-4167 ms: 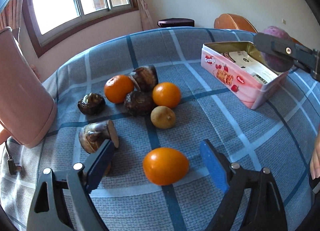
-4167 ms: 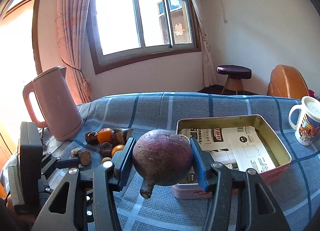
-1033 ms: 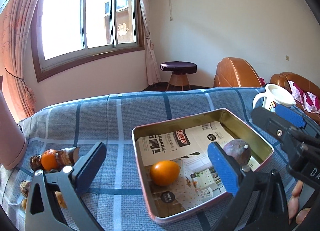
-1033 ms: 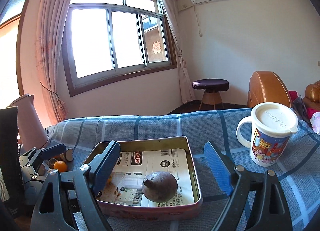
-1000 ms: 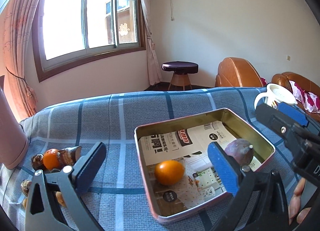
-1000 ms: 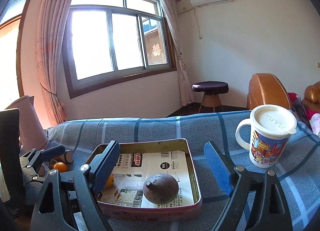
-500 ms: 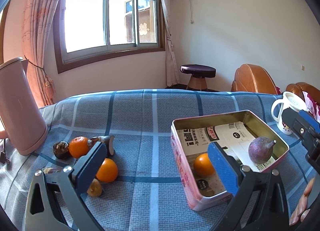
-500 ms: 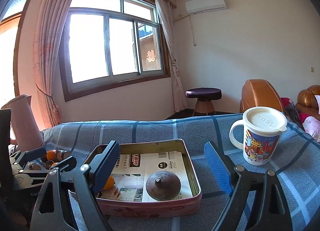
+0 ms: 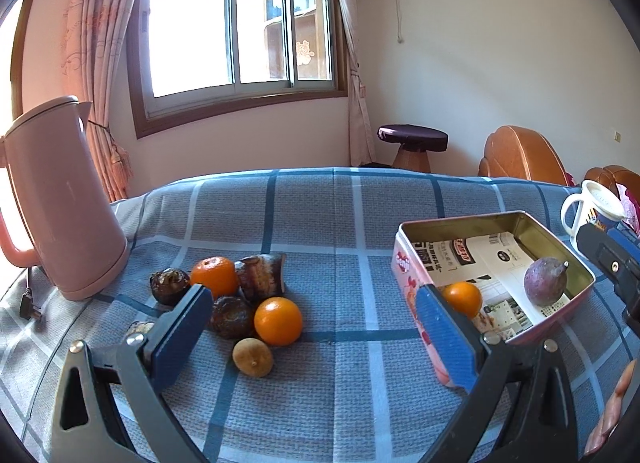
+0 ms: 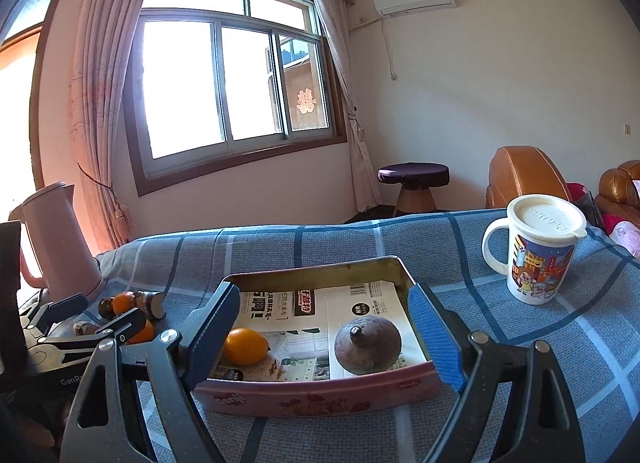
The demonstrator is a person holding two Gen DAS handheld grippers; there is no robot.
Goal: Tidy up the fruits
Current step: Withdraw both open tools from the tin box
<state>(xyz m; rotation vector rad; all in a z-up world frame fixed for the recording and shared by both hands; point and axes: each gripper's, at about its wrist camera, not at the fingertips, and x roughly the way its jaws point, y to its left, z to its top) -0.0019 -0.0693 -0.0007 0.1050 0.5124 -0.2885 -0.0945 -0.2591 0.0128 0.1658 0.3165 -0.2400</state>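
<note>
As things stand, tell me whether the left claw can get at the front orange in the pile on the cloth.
Probably yes. The left claw is open and empty, and the front orange lies just ahead of it, its near and top sides uncovered. A small tan fruit sits close in front and might get nudged.

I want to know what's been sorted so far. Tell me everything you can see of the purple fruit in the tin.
The purple fruit is round, dull purple-brown, with a short stem nub. It lies on the printed paper lining the open tin, near one end wall, apart from the orange. Neither gripper touches it.
</note>
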